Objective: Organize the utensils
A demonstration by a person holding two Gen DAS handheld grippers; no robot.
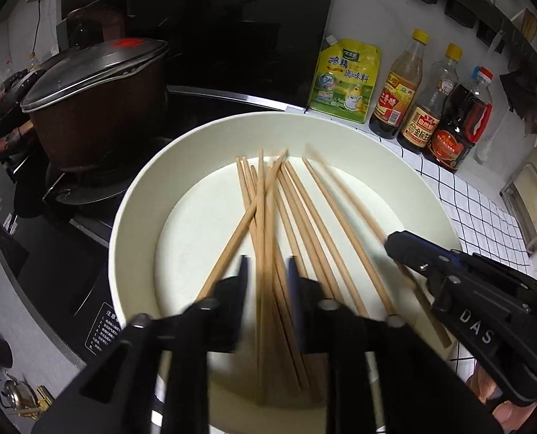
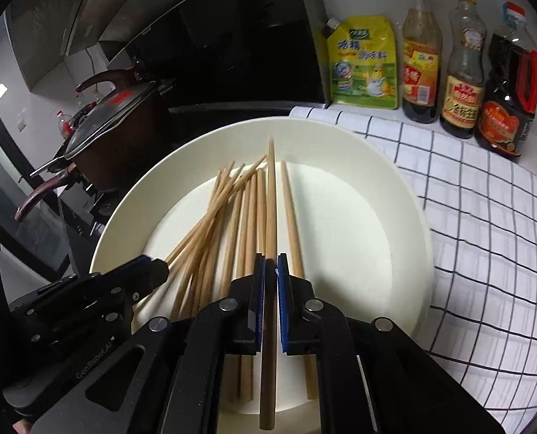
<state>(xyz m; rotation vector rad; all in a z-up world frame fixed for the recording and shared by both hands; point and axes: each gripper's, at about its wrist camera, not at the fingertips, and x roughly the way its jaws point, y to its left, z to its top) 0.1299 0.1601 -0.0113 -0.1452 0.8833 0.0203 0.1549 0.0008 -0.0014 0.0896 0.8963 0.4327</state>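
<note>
Right gripper (image 2: pixel 270 271) nearest, pads pressed on a single chopstick (image 2: pixel 270 217), lifted above the rest, tip pointing away toward far rim. Left gripper (image 1: pixel 267 271) spread, jaws either side of a couple of sticks in the pile, not touching as far as visible; motion blur. Loose chopsticks (image 1: pixel 297 217) fanned in cream bowl (image 1: pixel 131 195), thick ends near, tips far. Checked cloth (image 2: pixel 485 217) right of bowl. Lidded brown pot (image 1: pixel 98 108) on stove left. Yellow seasoning pouch (image 1: pixel 344 79) and sauce bottles (image 1: pixel 424 101) against back wall.
</note>
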